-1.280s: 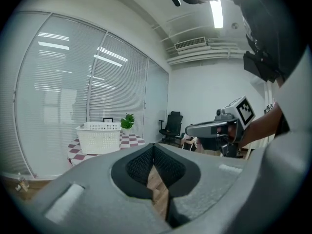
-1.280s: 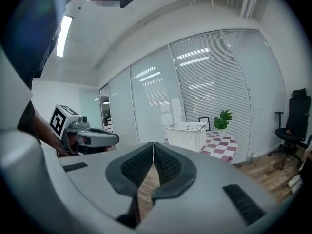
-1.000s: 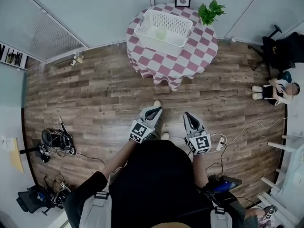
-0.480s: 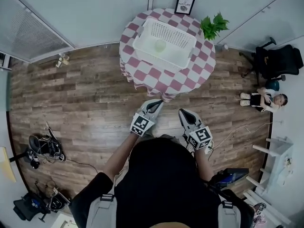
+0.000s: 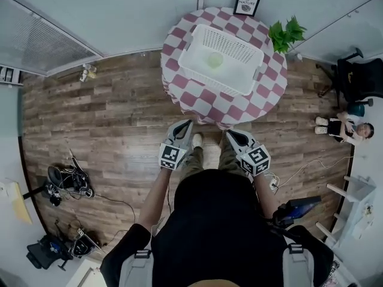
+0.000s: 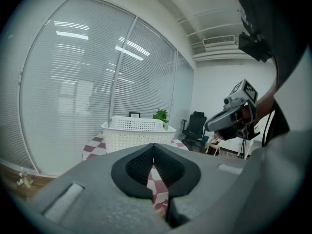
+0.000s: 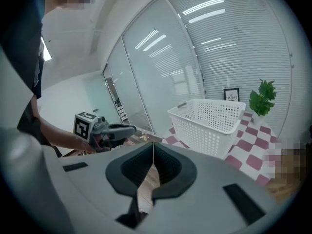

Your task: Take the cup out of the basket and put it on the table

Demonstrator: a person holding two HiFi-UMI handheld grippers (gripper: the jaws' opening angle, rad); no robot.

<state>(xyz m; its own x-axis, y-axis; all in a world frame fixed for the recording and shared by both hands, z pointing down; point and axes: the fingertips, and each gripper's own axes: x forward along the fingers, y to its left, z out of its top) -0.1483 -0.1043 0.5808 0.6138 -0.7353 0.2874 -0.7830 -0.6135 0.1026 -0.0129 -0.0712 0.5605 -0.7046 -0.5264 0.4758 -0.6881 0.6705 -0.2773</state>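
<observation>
A pale green cup (image 5: 215, 59) lies inside the white slotted basket (image 5: 201, 73) on the round table with a red-and-white checked cloth (image 5: 188, 97). My left gripper (image 5: 182, 125) and right gripper (image 5: 231, 134) hang in front of the person, just short of the table's near edge, both shut and empty. In the left gripper view the basket (image 6: 136, 133) stands ahead past the closed jaws, and the right gripper (image 6: 229, 118) shows at the right. The right gripper view has the basket (image 7: 209, 123) to the right and the left gripper (image 7: 105, 129) to the left.
A potted plant (image 5: 287, 34) and a small framed picture (image 5: 247, 3) stand at the table's far side. Glass walls with blinds run behind. An office chair (image 5: 359, 79) and a doll (image 5: 344, 127) are at the right. Cables and gear (image 5: 66, 181) lie on the wooden floor at the left.
The person has walked up to the table; both grippers are now close to its near edge. The jaws have stayed shut.
</observation>
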